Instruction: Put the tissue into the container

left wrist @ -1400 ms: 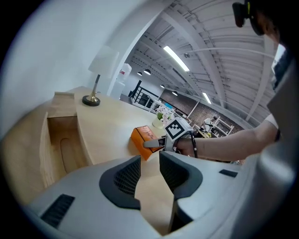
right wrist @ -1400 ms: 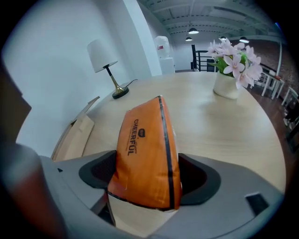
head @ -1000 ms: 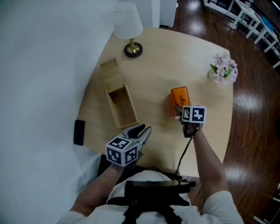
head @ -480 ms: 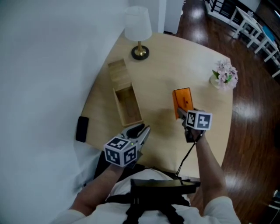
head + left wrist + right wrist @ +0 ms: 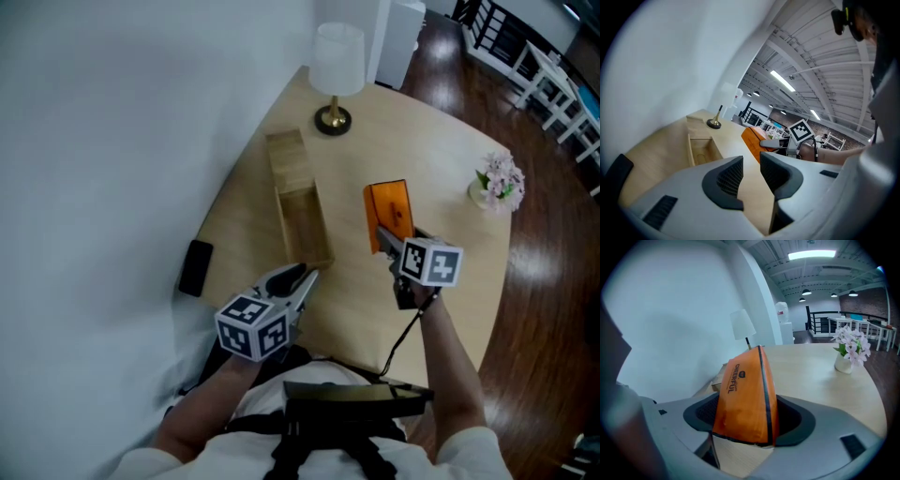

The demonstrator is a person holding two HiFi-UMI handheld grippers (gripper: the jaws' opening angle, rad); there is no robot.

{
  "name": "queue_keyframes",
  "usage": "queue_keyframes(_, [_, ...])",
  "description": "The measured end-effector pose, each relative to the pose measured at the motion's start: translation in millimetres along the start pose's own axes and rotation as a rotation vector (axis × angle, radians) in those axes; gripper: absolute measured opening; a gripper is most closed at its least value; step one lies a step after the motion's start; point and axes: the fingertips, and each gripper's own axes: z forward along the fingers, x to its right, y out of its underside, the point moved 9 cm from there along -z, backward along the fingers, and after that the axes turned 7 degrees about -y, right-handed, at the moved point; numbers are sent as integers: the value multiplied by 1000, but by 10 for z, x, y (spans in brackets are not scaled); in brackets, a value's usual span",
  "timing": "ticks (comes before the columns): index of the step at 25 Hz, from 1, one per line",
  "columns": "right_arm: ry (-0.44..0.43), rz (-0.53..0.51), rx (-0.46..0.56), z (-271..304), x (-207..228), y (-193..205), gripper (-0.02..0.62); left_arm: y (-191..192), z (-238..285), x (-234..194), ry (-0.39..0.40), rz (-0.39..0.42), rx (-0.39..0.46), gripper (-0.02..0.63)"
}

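Note:
An orange tissue pack [image 5: 389, 214] is gripped at its near end by my right gripper [image 5: 384, 240], which is shut on it just above the table. In the right gripper view the pack [image 5: 745, 399] stands on edge, pressed between both pads. The container, an open oblong wooden box [image 5: 305, 225], lies to the left of the pack, with its wooden lid [image 5: 286, 155] at its far end. My left gripper [image 5: 302, 277] hovers at the table's near edge just below the box. Its jaws stand a little apart with nothing between them [image 5: 751, 171].
A white lamp [image 5: 336, 66] on a brass foot stands at the table's far edge. A small vase of pink flowers [image 5: 499, 183] sits at the right edge. A black phone [image 5: 195, 267] lies at the left edge by the white wall.
My right gripper has carried the tissue pack a little left, closer to the wooden box. The left gripper has stayed near the table's front edge.

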Motion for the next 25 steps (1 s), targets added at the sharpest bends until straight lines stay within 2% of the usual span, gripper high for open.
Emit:
queue_keyframes(12, [-97, -44, -32, 636, -896, -69, 350, -70, -403, -674, -79, -33, 36, 115])
queue_keyframes(18, [-117, -40, -78, 939, -1166, 16, 348, -78, -476, -872, -88, -49, 35, 115])
queue_keyframes(25, [-114, 18, -168, 1329, -1306, 229, 350, -51, -525, -1034, -90, -68, 21, 115])
